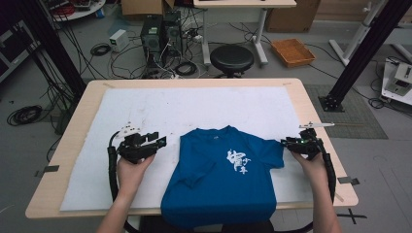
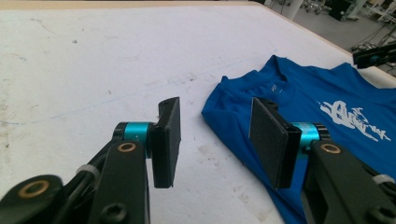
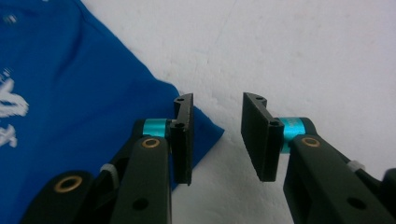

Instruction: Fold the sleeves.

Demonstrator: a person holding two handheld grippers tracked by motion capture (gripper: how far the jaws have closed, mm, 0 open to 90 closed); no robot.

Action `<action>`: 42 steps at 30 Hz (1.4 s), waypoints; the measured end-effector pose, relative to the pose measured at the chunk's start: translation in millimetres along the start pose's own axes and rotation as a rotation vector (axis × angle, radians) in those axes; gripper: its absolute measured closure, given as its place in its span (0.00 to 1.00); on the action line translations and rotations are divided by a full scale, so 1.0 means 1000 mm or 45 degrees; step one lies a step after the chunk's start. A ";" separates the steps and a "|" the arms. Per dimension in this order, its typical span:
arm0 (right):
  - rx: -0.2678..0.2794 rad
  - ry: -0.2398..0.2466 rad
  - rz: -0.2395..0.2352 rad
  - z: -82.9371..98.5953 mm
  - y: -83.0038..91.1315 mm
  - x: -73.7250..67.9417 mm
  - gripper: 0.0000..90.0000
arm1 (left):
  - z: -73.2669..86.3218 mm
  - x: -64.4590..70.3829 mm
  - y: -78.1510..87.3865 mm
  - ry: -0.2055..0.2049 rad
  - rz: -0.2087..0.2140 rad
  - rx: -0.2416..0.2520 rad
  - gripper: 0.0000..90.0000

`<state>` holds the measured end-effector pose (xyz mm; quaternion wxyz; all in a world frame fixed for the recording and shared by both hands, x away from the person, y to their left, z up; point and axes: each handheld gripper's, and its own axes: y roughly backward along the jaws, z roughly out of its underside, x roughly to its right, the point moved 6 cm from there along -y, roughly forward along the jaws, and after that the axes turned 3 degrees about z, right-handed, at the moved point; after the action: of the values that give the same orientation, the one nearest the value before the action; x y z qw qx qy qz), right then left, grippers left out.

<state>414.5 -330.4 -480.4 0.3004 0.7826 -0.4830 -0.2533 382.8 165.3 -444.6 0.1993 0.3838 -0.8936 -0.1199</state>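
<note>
Item: blue T-shirt (image 1: 223, 174), flat, left sleeve folded inward. Left gripper (image 2: 215, 135) and right gripper (image 3: 215, 135), both wide and empty. Right should slide in toward 9 o'clock and pinch the sleeve corner (image 3: 205, 128) deep.

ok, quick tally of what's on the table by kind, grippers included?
Blue T-shirt: 1
White table cover: 1
Grippers: 2, the left gripper and the right gripper, both open and holding nothing
Total: 4
</note>
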 end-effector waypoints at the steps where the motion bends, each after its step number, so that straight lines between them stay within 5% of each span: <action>1: -0.020 0.013 0.016 0.002 -0.003 0.000 0.76 | 0.000 0.000 0.000 0.000 0.000 0.000 0.59; 8: 0.011 0.066 0.011 0.001 0.002 -0.001 1.00 | 0.000 0.002 -0.001 0.006 0.024 -0.003 0.59; 14: 0.073 0.071 0.001 -0.007 0.013 -0.005 1.00 | -0.001 0.002 0.000 0.019 0.036 0.005 0.59; 19: 0.054 0.056 0.021 -0.005 0.005 -0.004 0.82 | 0.000 0.003 0.000 0.017 0.045 -0.002 0.59; 22: 0.008 0.063 0.022 0.000 -0.003 -0.003 0.84 | 0.000 0.003 -0.001 0.009 0.052 -0.008 0.59; 25: -0.009 0.094 0.013 0.002 -0.005 -0.004 0.98 | 0.000 0.004 -0.001 0.012 0.051 -0.007 0.59; 31: 0.020 0.092 -0.007 -0.003 0.006 -0.007 0.99 | 0.000 0.004 -0.001 0.013 0.053 -0.011 0.59; 37: 0.100 0.110 -0.040 -0.029 0.036 -0.038 0.99 | 0.000 0.004 -0.001 0.017 0.055 -0.010 0.59; 42: 0.088 0.231 -0.045 -0.047 0.040 -0.086 0.99 | 0.000 0.006 -0.003 0.016 0.067 -0.020 0.59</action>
<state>387.7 -256.0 -409.9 0.3113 0.8205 -0.4482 -0.1699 380.5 158.8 -444.2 0.2110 0.3594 -0.9012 -0.1190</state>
